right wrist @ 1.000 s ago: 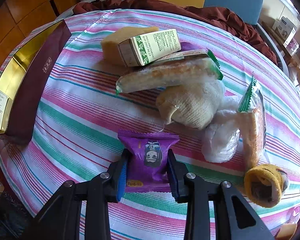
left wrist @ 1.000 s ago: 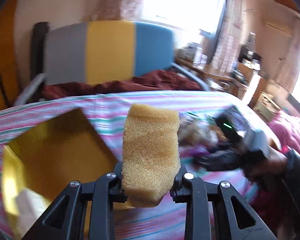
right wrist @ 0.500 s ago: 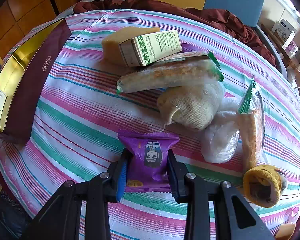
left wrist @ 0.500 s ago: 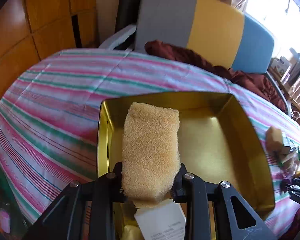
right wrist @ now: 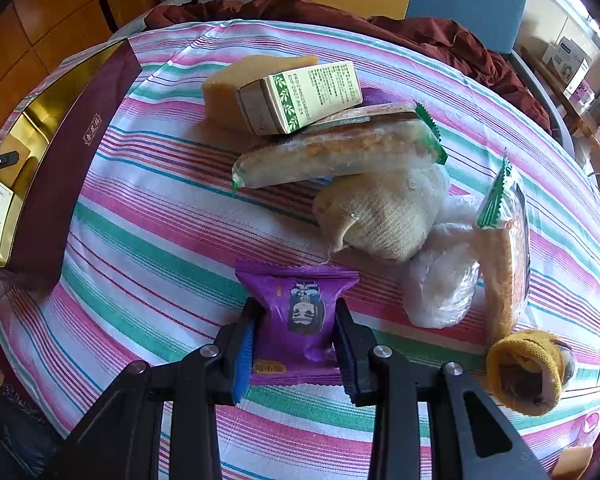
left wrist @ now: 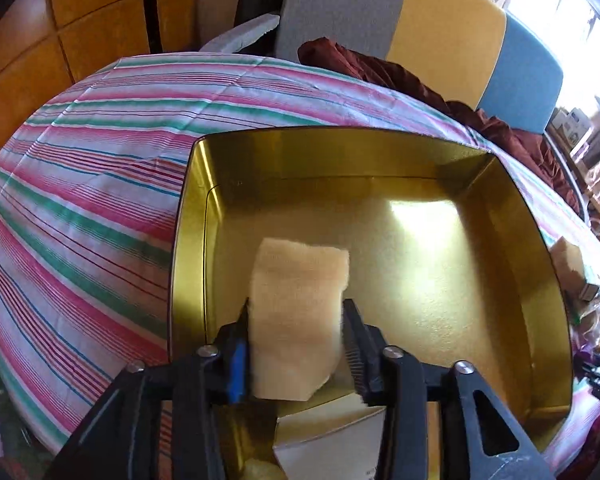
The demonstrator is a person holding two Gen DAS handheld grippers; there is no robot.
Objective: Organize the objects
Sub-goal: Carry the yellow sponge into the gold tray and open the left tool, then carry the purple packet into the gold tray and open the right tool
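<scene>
Sponge (left wrist: 296,320) stands between your left gripper (left wrist: 296,344) jaws, just eased open above the gold tin (left wrist: 540,280), long axis pointing away; your right gripper (right wrist: 296,340) jaws pinch the purple packet (right wrist: 300,312) over the bench (right wrist: 160,240).

A striped cloth (right wrist: 148,240) covers the table, bearing a gold tin (left wrist: 500,184), snack packets (right wrist: 340,152) and a carton (right wrist: 300,96).

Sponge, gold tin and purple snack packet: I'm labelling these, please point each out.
sponge (left wrist: 298,320), left wrist view, front face.
gold tin (left wrist: 512,264), left wrist view, right inner wall.
purple snack packet (right wrist: 300,312), right wrist view, printed front.
</scene>
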